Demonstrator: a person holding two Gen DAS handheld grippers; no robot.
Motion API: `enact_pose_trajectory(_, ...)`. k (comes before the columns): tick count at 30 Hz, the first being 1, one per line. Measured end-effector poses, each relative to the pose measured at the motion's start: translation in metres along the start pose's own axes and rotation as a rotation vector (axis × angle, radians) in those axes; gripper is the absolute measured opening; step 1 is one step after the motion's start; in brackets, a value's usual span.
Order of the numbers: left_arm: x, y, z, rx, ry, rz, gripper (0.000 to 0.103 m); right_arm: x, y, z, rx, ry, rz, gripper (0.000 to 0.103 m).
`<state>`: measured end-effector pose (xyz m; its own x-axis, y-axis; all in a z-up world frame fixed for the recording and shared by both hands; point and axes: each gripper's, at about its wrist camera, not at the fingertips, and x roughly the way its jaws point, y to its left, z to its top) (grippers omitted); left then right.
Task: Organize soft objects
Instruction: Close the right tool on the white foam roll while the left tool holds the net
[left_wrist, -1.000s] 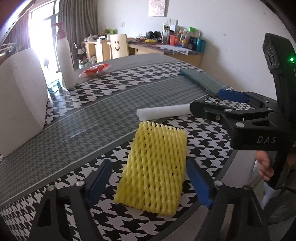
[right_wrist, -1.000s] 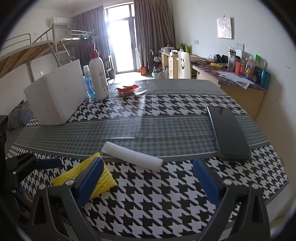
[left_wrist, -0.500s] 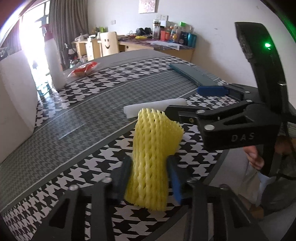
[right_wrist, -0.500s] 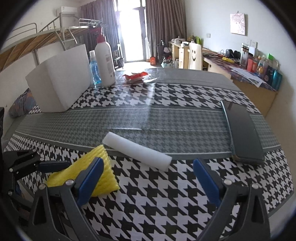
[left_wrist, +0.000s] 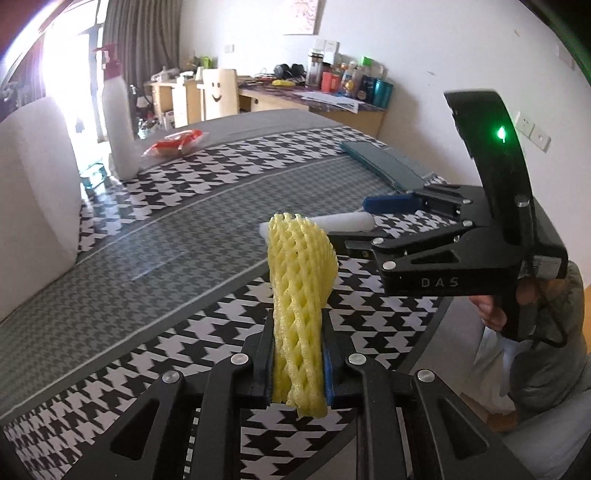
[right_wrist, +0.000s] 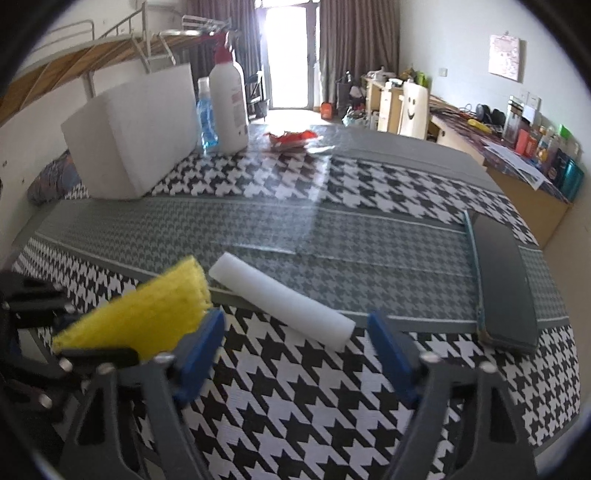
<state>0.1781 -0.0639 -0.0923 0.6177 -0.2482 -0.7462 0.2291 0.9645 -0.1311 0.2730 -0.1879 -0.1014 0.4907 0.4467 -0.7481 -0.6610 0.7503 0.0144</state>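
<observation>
Clamped between the left gripper's (left_wrist: 298, 363) blue pads, the yellow foam net (left_wrist: 300, 295) is squeezed narrow, standing up from jaws that have just been closing on it. That gripper tilts down toward the houndstooth table (left_wrist: 184, 192). Beside it, the right gripper (right_wrist: 297, 354) also angles downward, its jaws well apart though just narrowing, with nothing pressed between them; the white foam roll (right_wrist: 280, 300) lies on the table just beyond its fingertips. A hand (left_wrist: 491, 312) grips its handle.
</observation>
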Motion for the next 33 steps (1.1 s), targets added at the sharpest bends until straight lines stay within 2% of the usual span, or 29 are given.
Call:
enact_pose_trajectory(7,-0.005,0.007,-0.001,-0.024,-0.001,-0.001,0.020,0.009,0.003,0.001,-0.090,0.036,-0.031,0.064)
enact_pose_trajectory(14,-0.008,0.010,-0.003,-0.036,-0.006,-0.009,0.020,0.017,-0.003,0.010,-0.123,0.051,-0.014,0.062)
enact_pose_trajectory(16,-0.009,0.011,-0.004,-0.040,-0.006,-0.007,0.020,0.019,-0.003,0.013,-0.118,0.059,0.018,0.047)
enact_pose_trajectory(18,-0.011,0.012,-0.005,-0.045,-0.006,-0.008,0.020,0.018,0.001,0.014,-0.133,0.059,0.020,0.039)
enact_pose_trajectory(25,-0.017,0.016,-0.004,-0.052,-0.022,-0.006,0.020,0.012,-0.001,0.014,-0.109,0.060,0.027,0.020)
enact_pose_trajectory(28,-0.020,0.019,-0.002,-0.058,-0.030,-0.001,0.020,0.009,-0.007,0.016,-0.057,0.058,0.044,0.013)
enact_pose_trajectory(33,-0.029,0.024,0.002,-0.067,-0.063,0.011,0.020,-0.010,-0.004,0.017,0.002,0.008,0.109,0.013)
